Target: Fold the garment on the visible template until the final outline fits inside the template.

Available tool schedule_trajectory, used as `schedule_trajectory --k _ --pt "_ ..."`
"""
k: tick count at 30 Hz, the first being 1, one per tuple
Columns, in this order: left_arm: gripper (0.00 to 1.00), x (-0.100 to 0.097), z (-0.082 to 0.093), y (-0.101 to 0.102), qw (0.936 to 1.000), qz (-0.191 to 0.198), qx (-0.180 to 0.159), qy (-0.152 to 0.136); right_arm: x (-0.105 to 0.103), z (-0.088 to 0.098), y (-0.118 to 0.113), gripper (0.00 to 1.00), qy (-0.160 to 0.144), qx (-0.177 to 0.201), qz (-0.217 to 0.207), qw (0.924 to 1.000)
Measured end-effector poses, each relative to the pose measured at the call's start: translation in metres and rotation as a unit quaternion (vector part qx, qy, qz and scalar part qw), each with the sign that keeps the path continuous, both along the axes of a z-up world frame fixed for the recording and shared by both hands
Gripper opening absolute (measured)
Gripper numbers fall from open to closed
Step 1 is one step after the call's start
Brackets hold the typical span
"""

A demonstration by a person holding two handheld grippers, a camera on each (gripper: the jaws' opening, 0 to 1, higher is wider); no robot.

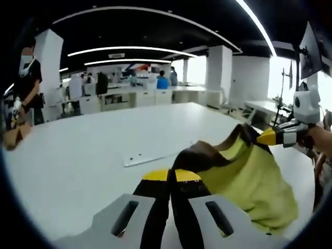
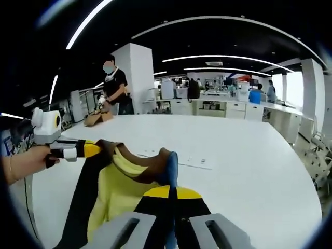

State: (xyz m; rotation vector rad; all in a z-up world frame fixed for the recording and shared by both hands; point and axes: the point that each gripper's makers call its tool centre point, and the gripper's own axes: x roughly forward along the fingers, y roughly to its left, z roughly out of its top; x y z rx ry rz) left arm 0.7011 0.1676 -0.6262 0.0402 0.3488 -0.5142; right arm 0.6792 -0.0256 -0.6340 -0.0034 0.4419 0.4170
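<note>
Left gripper view, left gripper clamping garment

The white worktop lies open toward its far edge, only the flat template sheet on it. The lifted yellow garment hangs between both grippers, blocking passage there.

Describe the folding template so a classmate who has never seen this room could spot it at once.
Start at the big white table. Just beyond the lifted yellow and brown garment lies the template, a flat pale sheet. Its straight edges and small dark dots set it apart.
</note>
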Motion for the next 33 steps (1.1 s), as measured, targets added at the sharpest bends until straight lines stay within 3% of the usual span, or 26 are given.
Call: schedule_trajectory --k 4,15,21,24,33 --pt "0.00 0.015 -0.016 -0.002 0.9999 0.002 -0.002 0.016 0.011 -0.014 -0.003 0.00 0.006 -0.005 -0.006 0.9999" --pt "0.00 0.049 -0.059 -0.004 0.9987 0.010 0.034 0.035 0.038 -0.053 -0.005 0.00 0.023 -0.025 -0.022 0.9992" --pt "0.00 0.054 -0.083 -0.003 0.9968 0.010 0.056 0.057 0.044 -0.072 -0.005 0.00 0.041 -0.027 -0.027 0.9984" --pt "0.00 0.056 -0.094 -0.001 0.9943 0.001 0.086 0.063 0.045 -0.083 -0.006 0.00 0.054 -0.027 -0.030 0.9977" --pt "0.00 0.062 -0.104 0.000 0.9939 0.009 0.082 0.073 0.049 -0.095 -0.006 0.00 0.069 -0.026 -0.030 0.9968"
